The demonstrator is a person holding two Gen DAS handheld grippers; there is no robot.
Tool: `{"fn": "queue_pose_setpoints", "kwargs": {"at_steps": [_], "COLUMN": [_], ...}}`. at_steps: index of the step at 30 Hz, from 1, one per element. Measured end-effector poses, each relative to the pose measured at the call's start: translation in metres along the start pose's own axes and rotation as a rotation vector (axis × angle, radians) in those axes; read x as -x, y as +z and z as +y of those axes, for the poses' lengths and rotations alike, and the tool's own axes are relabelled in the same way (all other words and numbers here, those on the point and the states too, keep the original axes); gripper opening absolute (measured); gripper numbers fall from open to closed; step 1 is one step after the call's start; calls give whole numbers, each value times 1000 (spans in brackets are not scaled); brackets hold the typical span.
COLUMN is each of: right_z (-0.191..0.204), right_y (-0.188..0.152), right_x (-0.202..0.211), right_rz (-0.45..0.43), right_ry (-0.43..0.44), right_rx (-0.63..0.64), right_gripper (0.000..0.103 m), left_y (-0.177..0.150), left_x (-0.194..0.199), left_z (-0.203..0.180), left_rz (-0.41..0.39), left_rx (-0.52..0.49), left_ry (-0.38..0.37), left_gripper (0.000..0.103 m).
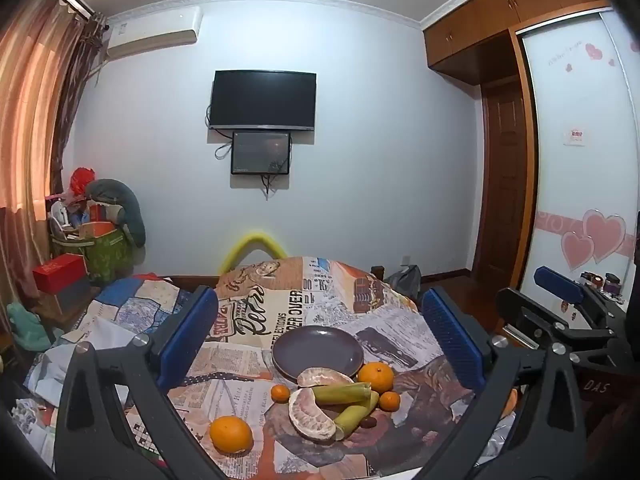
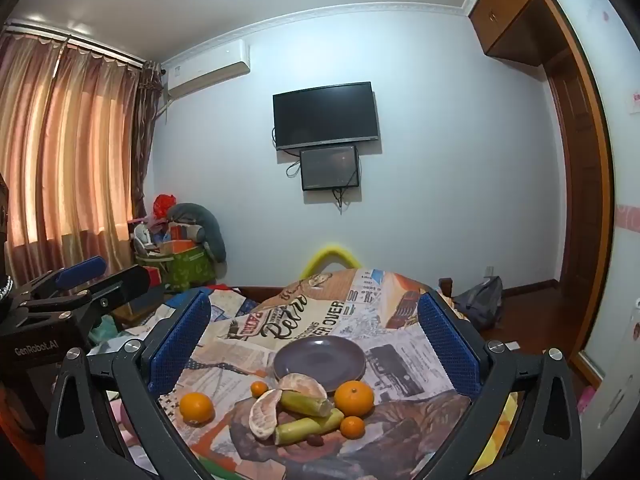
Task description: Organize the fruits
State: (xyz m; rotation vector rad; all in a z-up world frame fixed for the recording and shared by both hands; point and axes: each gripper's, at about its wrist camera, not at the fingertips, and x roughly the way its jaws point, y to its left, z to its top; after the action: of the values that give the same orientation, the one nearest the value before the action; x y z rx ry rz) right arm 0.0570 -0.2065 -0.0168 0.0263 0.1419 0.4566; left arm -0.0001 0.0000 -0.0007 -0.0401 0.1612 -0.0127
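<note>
An empty dark purple plate (image 1: 318, 350) (image 2: 319, 360) sits on a table covered with a newspaper-print cloth (image 1: 256, 320). In front of it lies a fruit pile: two peeled pomelo segments (image 1: 310, 414) (image 2: 264, 414), two green sugarcane pieces (image 1: 342, 394) (image 2: 306, 404), a large orange (image 1: 375, 377) (image 2: 354, 398), two small tangerines (image 1: 280, 393) (image 1: 389, 401), and another large orange (image 1: 231, 434) (image 2: 196, 408) apart to the left. My left gripper (image 1: 320, 340) and right gripper (image 2: 314, 344) are both open and empty, held above and short of the fruit.
The right gripper shows at the right edge of the left wrist view (image 1: 560, 292); the left gripper shows at the left edge of the right wrist view (image 2: 80, 280). A yellow chair back (image 1: 256, 246) stands behind the table. Boxes and bags (image 1: 96, 248) are piled far left.
</note>
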Motion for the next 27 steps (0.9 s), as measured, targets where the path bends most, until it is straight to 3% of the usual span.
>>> {"fn": "queue_pose_setpoints", "kwargs": {"at_steps": [10,27], "right_z": [1,3], "right_y": [-2,1], "right_x": [1,2], "right_rz": [-2,-1], "right_ry": [-4,-1], "right_rx": [4,2], "right_gripper": [103,103], "left_y": [2,-3], "left_x": [-7,-6], "left_z": [-12,6], "left_rz": [21,30], "left_rx": [-9,15], "left_ry": [16,16], "left_gripper": [103,103]}}
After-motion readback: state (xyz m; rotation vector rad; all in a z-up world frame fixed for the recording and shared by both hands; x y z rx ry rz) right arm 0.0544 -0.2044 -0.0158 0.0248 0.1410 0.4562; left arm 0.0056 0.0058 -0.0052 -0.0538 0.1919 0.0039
